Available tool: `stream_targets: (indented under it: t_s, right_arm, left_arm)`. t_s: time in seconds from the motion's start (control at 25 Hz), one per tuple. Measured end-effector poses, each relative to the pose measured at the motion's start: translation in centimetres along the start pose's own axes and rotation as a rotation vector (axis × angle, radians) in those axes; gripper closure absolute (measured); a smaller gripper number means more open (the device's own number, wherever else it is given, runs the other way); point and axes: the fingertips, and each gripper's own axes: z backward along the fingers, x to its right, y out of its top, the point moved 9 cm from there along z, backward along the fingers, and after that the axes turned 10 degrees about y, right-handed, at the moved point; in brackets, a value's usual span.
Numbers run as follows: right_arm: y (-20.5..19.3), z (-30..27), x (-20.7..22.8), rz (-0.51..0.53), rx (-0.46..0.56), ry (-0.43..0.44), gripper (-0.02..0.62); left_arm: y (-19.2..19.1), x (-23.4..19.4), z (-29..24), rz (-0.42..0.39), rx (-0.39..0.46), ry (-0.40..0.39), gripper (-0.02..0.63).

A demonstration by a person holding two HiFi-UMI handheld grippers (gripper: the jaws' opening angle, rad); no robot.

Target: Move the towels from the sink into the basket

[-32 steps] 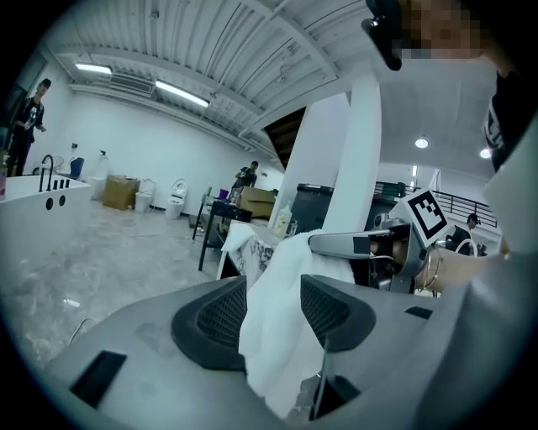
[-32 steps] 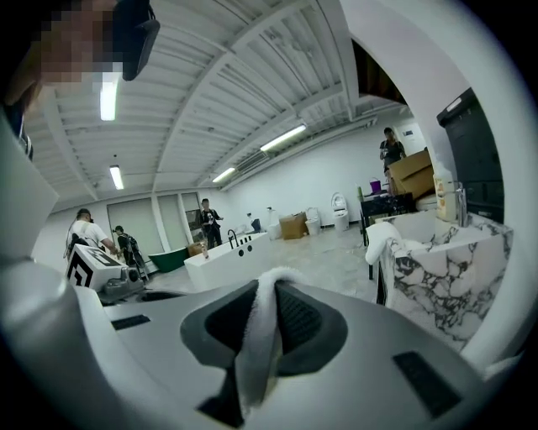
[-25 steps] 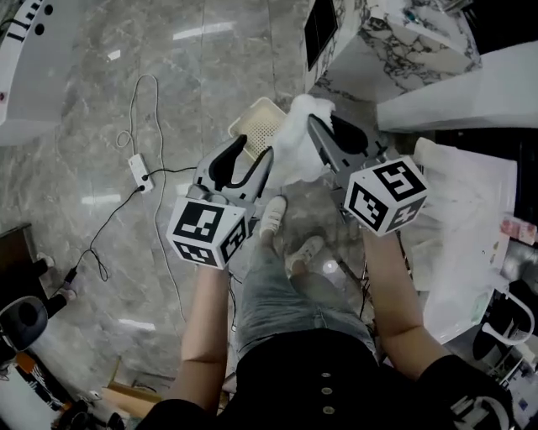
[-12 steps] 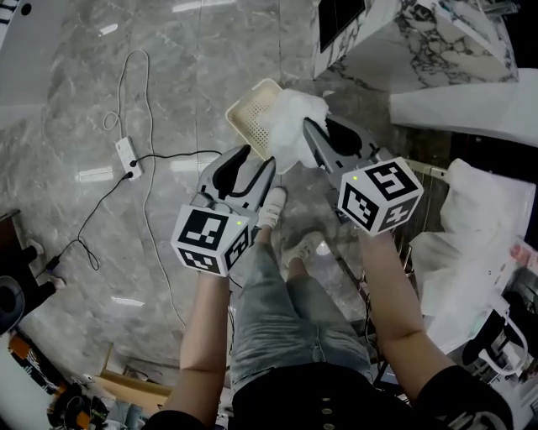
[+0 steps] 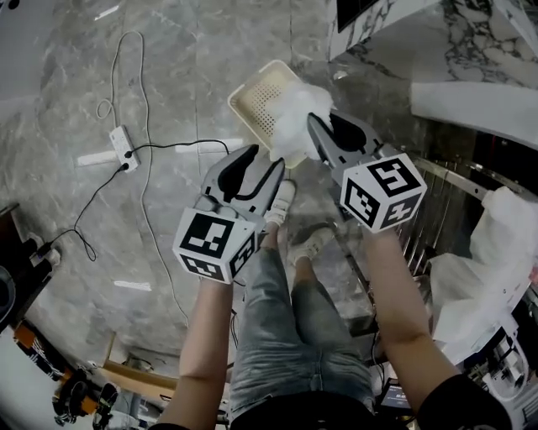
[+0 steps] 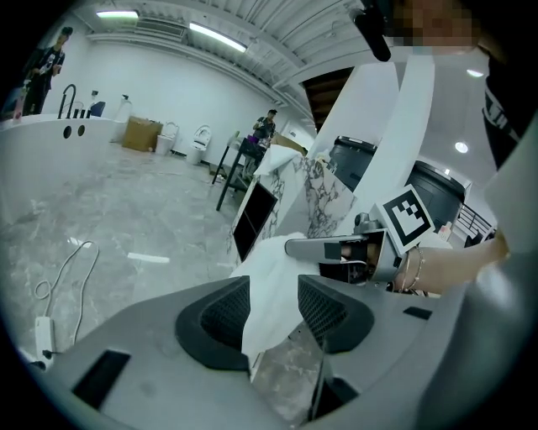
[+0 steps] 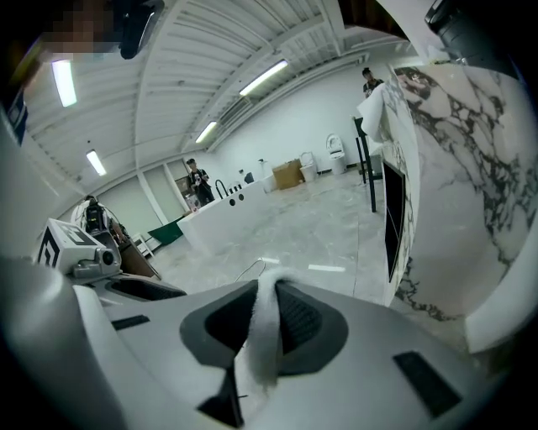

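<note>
A white towel (image 5: pixel 296 122) hangs bunched between my two grippers, over the near right corner of a cream perforated basket (image 5: pixel 252 97) that stands on the marble floor. My left gripper (image 5: pixel 267 161) holds the towel's lower left part; in the left gripper view the cloth (image 6: pixel 273 285) fills the gap between the pads of that gripper (image 6: pixel 273 306). My right gripper (image 5: pixel 326 128) is shut on the towel's right edge, and a thin strip of cloth (image 7: pixel 262 336) is pinched in the same gripper (image 7: pixel 261 319). The sink is not in view.
A power strip (image 5: pixel 122 138) with a looping cable lies on the floor at the left. A marble-patterned cabinet (image 5: pixel 395 21) stands at the top right. A metal rack (image 5: pixel 445 193) and white plastic bags (image 5: pixel 496 260) are at the right. The person's shoes (image 5: pixel 282 201) are just below the grippers.
Both grippers have sunk toward the floor with the towel between them. The towel now hangs right over the basket's corner, and the basket shows larger.
</note>
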Motion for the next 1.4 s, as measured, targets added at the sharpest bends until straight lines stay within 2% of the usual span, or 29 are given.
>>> stream_targets:
  t_s: [0.4, 0.48, 0.6, 0.68, 0.84, 1.16, 1.4]
  right_arm:
    - [-4.0, -3.6, 3.0, -0.062, -0.059, -0.053, 0.517]
    - [-4.7, -4.1, 3.6, -0.107, -0.094, -0.080, 0.480]
    - [-6.2, -4.7, 4.1, -0.191, -0.194, -0.099, 0.388]
    - [-6.9, -4.5, 4.0, -0.182, -0.230, -0.118, 0.359]
    - [-5.9, -3.7, 3.3, -0.110, -0.204, -0.139, 0.356]
    - [-3.7, -1.0, 1.5, -0.092, -0.131, -0.135, 0.344]
    - [-1.4, 3.6, -0.9, -0.087, -0.053, -0.089, 0.310]
  left_arm:
    - [-2.1, -2.2, -2.8, 0.030, -0.013, 0.062, 0.426]
    - [-2.1, -2.3, -3.0, 0.024, -0.012, 0.061, 0.426]
    - [-2.0, -2.3, -3.0, 0.018, -0.014, 0.064, 0.426]
    - [-1.9, -2.2, -2.9, 0.014, -0.018, 0.064, 0.426]
    - [-1.3, -2.1, -2.7, 0.001, -0.011, 0.061, 0.426]
    - [0.7, -0.4, -2.2, -0.039, 0.007, 0.029, 0.426]
    - [3.4, 3.3, -0.9, -0.110, 0.024, -0.040, 0.426]
